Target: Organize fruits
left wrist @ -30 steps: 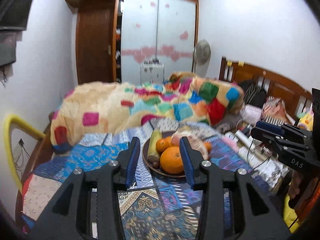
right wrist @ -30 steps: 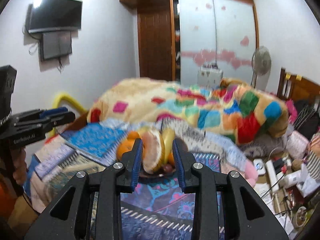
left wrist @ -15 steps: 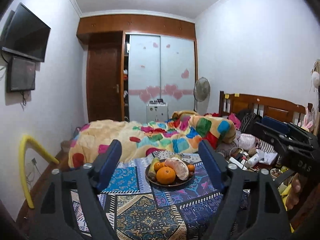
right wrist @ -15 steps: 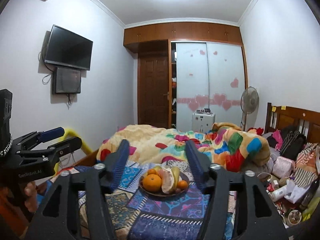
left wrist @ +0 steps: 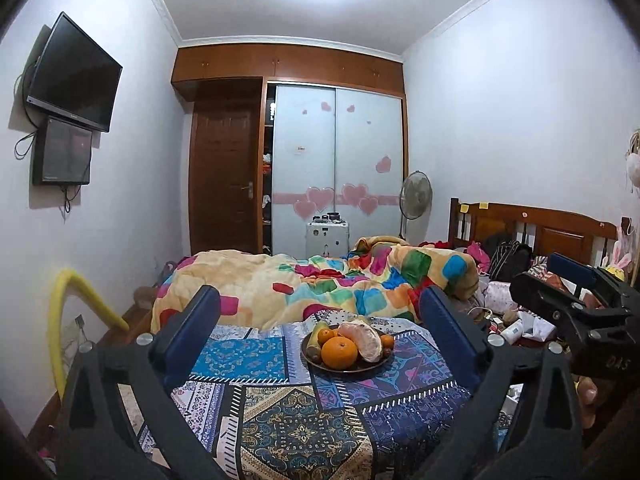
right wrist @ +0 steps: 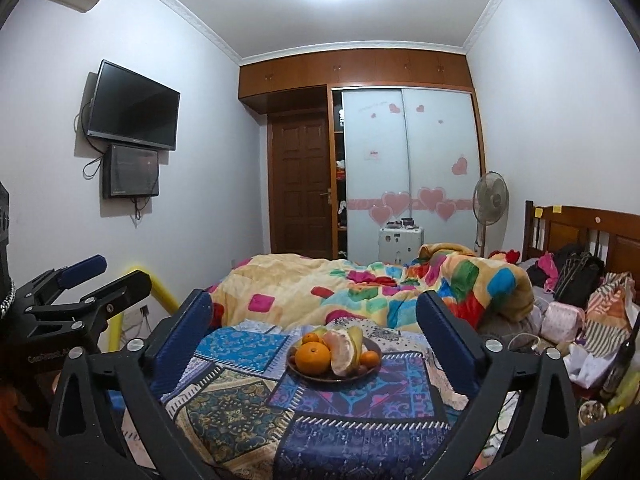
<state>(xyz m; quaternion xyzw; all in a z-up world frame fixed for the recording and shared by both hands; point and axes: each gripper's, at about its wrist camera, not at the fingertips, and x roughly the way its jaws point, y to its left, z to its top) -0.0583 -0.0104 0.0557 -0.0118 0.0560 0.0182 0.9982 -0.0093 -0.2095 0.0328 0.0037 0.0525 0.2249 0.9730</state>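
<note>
A dark round plate (left wrist: 320, 365) (right wrist: 372, 344) sits on the patterned patchwork cloth on the bed. It holds a large orange (left wrist: 339, 353) (right wrist: 313, 357), a peeled pomelo piece (left wrist: 366, 340) (right wrist: 340, 346), a banana (left wrist: 315, 334) (right wrist: 355, 340) and small oranges (right wrist: 369, 358). My left gripper (left wrist: 319, 322) is open and empty, well back from the plate. My right gripper (right wrist: 314, 318) is open and empty, also held back. Each gripper shows at the edge of the other's view.
The patchwork cloth (left wrist: 280, 420) covers the near bed. A colourful crumpled blanket (left wrist: 320, 284) lies behind the plate. Clutter, bags and a bottle (right wrist: 618, 364) lie at the right by the wooden headboard (left wrist: 532, 228). A yellow tube (left wrist: 68, 312) stands at the left wall.
Both grippers have opened wide and pulled back and up from the plate. The fruit now looks small and far. The plate and fruit have not moved.
</note>
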